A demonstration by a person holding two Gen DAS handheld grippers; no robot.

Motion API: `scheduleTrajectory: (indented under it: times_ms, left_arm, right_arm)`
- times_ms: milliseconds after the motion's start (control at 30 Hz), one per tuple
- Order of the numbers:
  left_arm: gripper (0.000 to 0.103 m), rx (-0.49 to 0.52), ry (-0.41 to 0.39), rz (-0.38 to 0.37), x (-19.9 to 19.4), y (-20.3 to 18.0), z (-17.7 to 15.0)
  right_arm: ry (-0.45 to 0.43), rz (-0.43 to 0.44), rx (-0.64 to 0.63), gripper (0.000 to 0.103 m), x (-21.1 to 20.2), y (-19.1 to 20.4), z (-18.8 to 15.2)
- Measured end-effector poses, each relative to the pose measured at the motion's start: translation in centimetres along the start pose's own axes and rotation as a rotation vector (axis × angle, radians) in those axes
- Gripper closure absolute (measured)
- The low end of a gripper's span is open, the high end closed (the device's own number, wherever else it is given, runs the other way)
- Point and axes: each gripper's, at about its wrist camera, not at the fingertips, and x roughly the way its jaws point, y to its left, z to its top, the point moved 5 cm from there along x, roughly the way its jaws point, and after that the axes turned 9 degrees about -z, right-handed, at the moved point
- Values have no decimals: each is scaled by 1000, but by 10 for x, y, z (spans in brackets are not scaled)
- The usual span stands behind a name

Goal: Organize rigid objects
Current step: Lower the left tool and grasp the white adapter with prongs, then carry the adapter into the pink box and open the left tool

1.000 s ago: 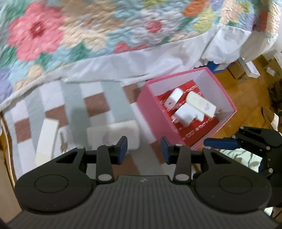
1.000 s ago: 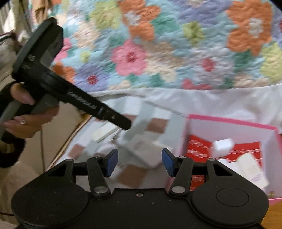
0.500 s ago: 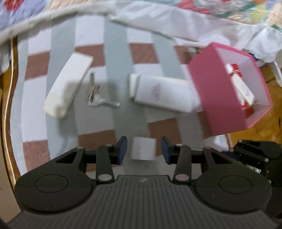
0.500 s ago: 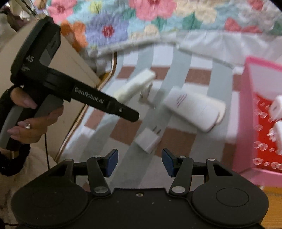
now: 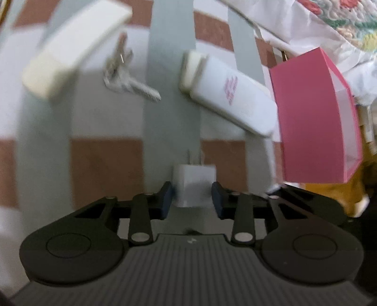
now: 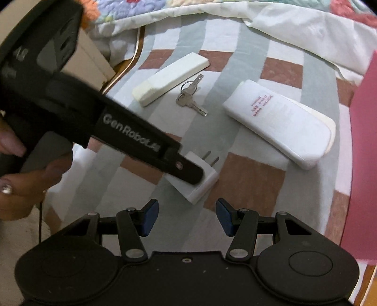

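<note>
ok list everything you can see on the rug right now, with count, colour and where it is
wall charger: one, white, on the checked rug, between the left tongs' fingers
keys: one small bunch, silver, mid-rug
flat case: one, white with red print, right of the keys
long bar: one, white and cream, left of the keys
box: one, pink, right edge of the rug
quilt: one, floral, beyond the rug
left tongs: jaws just closing in around the charger
right tongs: open, empty
hand: one, gripping the left handle
</note>
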Motion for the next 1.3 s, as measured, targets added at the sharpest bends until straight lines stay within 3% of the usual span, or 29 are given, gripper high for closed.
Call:
scheduleTrajectory:
  times_ms: [200,267,367,600,867,1300]
  left_arm:
    - [74,-72,-15,-47,6,-2,-5]
    - [69,-83,-22,-45,6,0,-5]
    - [65,-80,-48,-28,6,1,-4]
    - [67,-80,-99,-19,4,-1,-7]
    - [72,125,-163,78,-20,-46,-25]
    - [72,399,-199,3,-51,-167,-39]
  right_arm:
    - [-31,-79,16,41,3,-4,-7]
    - [-48,-87,16,41,2,-4,-8]
    - [-76,-138,-45,52,2,-2,-8]
    - [-124,-128,-63,53,-3,-5,-12]
    - [-170,-96,-13,54,-41,-11,-17]
    - [-323,-241,1,54,-158,-46,-28]
